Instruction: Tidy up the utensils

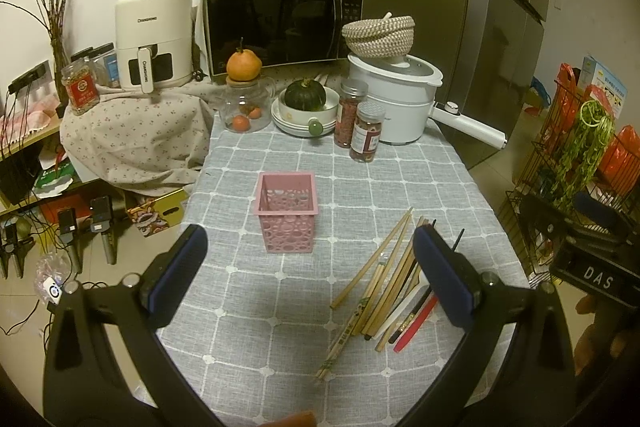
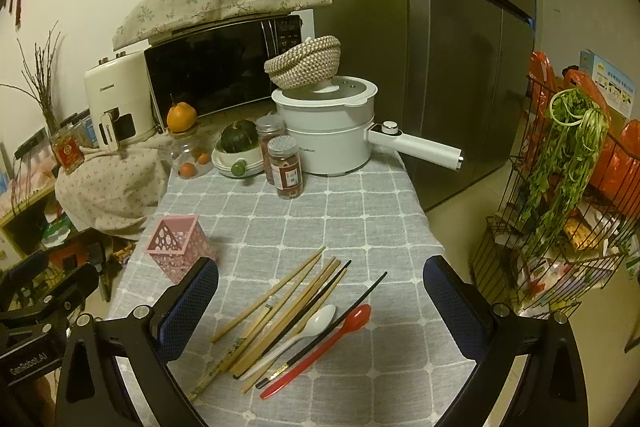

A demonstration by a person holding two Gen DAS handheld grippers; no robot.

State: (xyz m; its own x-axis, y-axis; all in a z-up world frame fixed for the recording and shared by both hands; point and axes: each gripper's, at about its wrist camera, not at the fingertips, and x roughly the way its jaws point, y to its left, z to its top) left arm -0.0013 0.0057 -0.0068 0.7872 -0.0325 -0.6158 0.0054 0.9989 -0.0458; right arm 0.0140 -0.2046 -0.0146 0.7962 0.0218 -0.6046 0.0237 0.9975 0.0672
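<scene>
A pink perforated utensil holder (image 1: 286,211) stands empty on the grey checked tablecloth; it also shows at the left in the right wrist view (image 2: 178,247). A loose pile of wooden chopsticks (image 2: 280,311) lies to its right, with a white spoon (image 2: 316,321), a red spoon (image 2: 340,331) and a black chopstick (image 2: 344,311). The pile shows in the left wrist view (image 1: 384,291). My left gripper (image 1: 310,239) is open and empty, above the table in front of the holder. My right gripper (image 2: 320,271) is open and empty, hovering over the pile.
At the table's far end stand a white electric pot (image 2: 332,131) with a woven basket on it, two spice jars (image 2: 286,167), a bowl with a green squash (image 2: 238,143) and a glass jar (image 2: 188,155). A microwave (image 1: 280,23) sits behind. A wire rack (image 2: 560,195) stands right.
</scene>
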